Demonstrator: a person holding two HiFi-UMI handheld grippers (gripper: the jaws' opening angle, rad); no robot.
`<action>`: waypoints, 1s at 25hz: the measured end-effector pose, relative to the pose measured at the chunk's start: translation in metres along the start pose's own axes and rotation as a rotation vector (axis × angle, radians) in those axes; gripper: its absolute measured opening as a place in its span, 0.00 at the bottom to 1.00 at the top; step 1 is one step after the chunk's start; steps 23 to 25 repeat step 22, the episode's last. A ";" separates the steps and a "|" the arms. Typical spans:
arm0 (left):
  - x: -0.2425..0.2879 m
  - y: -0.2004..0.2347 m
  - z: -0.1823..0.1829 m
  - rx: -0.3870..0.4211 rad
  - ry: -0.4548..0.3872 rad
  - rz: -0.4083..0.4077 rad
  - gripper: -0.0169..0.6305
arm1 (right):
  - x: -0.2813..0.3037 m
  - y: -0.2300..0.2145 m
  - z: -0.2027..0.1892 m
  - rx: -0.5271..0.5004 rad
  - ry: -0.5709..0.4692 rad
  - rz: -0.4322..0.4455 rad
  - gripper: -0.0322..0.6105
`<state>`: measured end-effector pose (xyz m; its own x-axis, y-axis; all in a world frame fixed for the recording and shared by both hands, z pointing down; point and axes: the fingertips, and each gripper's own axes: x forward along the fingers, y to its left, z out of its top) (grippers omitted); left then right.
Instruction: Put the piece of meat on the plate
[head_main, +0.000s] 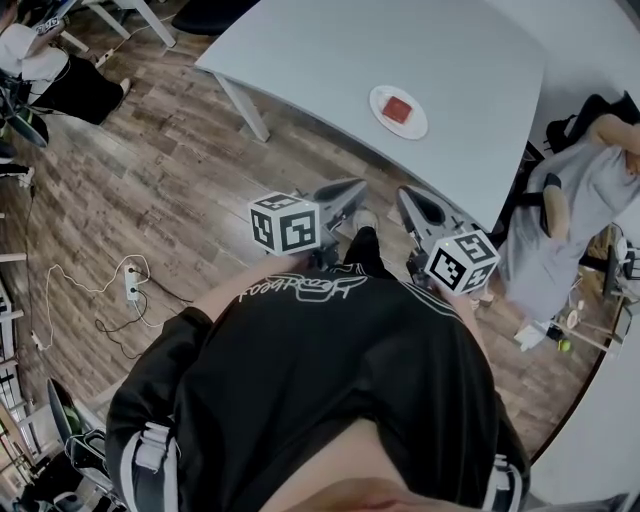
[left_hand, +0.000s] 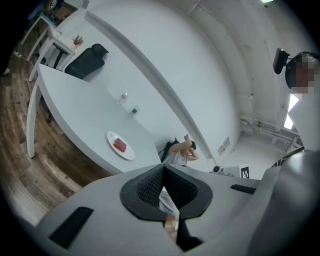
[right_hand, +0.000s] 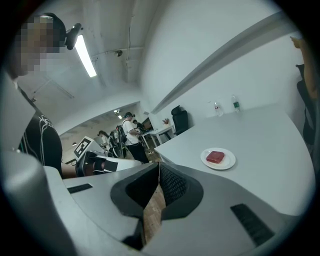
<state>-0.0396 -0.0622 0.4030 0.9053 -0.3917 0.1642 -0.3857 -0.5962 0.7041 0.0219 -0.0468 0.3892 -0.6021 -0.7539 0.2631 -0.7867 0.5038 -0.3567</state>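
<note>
A red piece of meat lies on a round white plate near the front edge of the pale table. It shows too in the left gripper view, meat on plate, and in the right gripper view, meat on plate. My left gripper and right gripper hang over the wood floor, short of the table, well apart from the plate. Both are shut with nothing between the jaws.
A seated person is at the table's right end. An office chair and two small bottles stand at the table's far side. A power strip with cables lies on the floor at left. People stand in the background.
</note>
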 end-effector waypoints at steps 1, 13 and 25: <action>0.000 0.000 0.000 0.000 -0.001 -0.001 0.04 | 0.000 0.001 0.000 -0.001 0.001 0.000 0.07; 0.001 0.003 -0.001 -0.022 0.013 -0.002 0.04 | 0.001 0.000 -0.001 0.013 0.013 -0.001 0.07; -0.006 0.003 -0.001 -0.029 0.010 -0.002 0.04 | 0.000 0.005 -0.004 0.011 0.015 -0.006 0.07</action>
